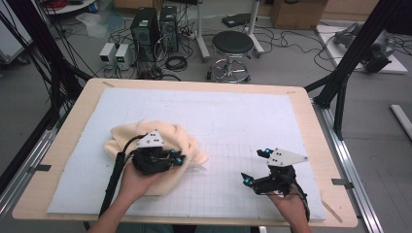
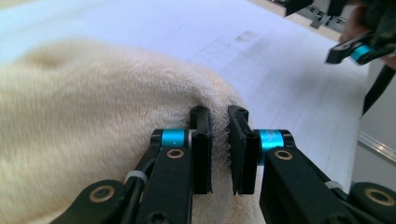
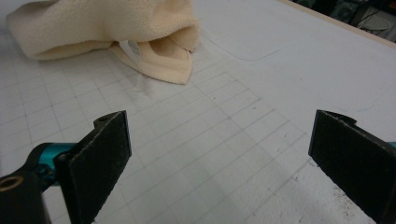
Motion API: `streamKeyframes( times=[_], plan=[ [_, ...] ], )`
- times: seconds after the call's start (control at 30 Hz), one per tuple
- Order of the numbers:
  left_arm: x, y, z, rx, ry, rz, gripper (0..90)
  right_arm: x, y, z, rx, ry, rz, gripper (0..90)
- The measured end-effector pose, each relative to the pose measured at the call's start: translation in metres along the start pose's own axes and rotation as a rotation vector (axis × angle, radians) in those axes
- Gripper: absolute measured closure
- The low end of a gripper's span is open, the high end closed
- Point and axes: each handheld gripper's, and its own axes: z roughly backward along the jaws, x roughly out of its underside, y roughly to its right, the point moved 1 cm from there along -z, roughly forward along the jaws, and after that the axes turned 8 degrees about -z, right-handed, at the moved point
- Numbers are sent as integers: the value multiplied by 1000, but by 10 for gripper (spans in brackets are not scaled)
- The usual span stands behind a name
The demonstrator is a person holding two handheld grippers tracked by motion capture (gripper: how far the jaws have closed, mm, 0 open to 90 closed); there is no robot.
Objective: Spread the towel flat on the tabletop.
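A cream fleece towel (image 1: 167, 135) lies crumpled on the left half of the white gridded mat (image 1: 243, 111). My left gripper (image 1: 179, 158) rests on its near right side, jaws nearly together and pinching a fold of the towel (image 2: 93, 121) between the pads, as the left gripper view (image 2: 219, 119) shows. My right gripper (image 1: 255, 166) hovers over the bare grid at the front right, open wide with nothing between its jaws (image 3: 219, 140). In the right gripper view the towel (image 3: 107, 28) lies farther off, with a white label under a folded corner.
The mat covers a wooden table (image 1: 68, 131) whose rim shows all around. Beyond the far edge stand a black stool (image 1: 232, 46), computer towers (image 1: 145, 29) and loose cables on the floor. Black frame posts (image 1: 354, 48) rise at the right.
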Motion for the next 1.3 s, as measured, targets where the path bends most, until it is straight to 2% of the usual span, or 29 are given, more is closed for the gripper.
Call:
streamKeyframes(
  times=[0.1,0.13,0.17,0.2,0.23,0.27,0.3,0.37,0.4,0.43,0.53,0.57,0.6,0.67,0.7,0.73,0.77,0.87,0.93,0.97,1.0,1.03,1.07,1.1,1.13,1.17,1.27,1.3],
  plan=[
    [-24,10,-3,27,22,-50,805,0,2,4,8,13,-8,49],
    [-24,10,-3,27,22,-50,806,0,3,5,10,15,-7,49],
    [-31,13,-4,30,28,-68,805,1,3,6,10,16,-17,49],
    [-43,21,-5,55,34,-95,805,1,4,6,12,20,-10,49],
    [-48,24,-6,72,39,-108,805,1,4,7,13,17,-14,49],
    [-48,24,-6,72,39,-108,805,1,4,7,14,23,-11,49],
    [-52,32,-7,105,48,-126,805,1,4,8,12,22,-18,49],
    [-49,38,-7,109,30,-151,805,1,5,8,14,24,-16,49],
    [-49,38,-7,109,30,-151,804,2,5,8,12,25,-17,49],
    [-38,39,-5,93,-6,-172,803,2,5,8,12,23,-16,49],
    [-12,34,3,69,-57,-163,800,3,4,7,4,10,-12,49],
    [-3,32,6,66,-68,-153,799,2,3,5,2,6,-15,49],
    [-3,32,6,66,-68,-153,795,2,3,4,-5,3,-10,49],
    [18,26,18,76,-77,-115,760,-1,1,-1,-24,-4,-13,49],
    [18,26,18,76,-77,-115,724,-2,-1,-4,-35,-11,-17,49],
    [24,25,28,74,-64,-102,689,-5,-3,-8,-50,-19,-14,50],
    [24,25,28,74,-64,-102,657,-7,-5,-12,-64,-29,-11,50],
    [26,21,50,15,-34,-116,500,-15,-11,-27,-101,-61,8,50],
    [29,15,59,-19,-45,-118,437,-21,-15,-37,-121,-79,30,51],
    [29,15,59,-19,-45,-118,421,-24,-16,-42,-125,-90,39,56],
    [37,4,64,-63,-59,-114,422,-28,-17,-48,-136,-94,45,75],
    [42,-3,65,-85,-71,-101,421,-31,-18,-53,-150,-92,49,110],
    [42,-3,65,-85,-71,-101,418,-34,-18,-58,-174,-94,53,171],
    [56,-16,66,-112,-93,-78,416,-36,-18,-63,-204,-90,55,197],
    [56,-16,66,-112,-93,-78,416,-39,-18,-70,-225,-80,49,197],
    [71,-27,63,-122,-122,-43,416,-42,-18,-76,-243,-81,52,201],
    [85,-39,55,-136,-176,-10,404,-46,-21,-96,-284,-114,67,259],
    [85,-39,55,-136,-176,-10,397,-47,-22,-104,-300,-133,69,271]
  ],
)
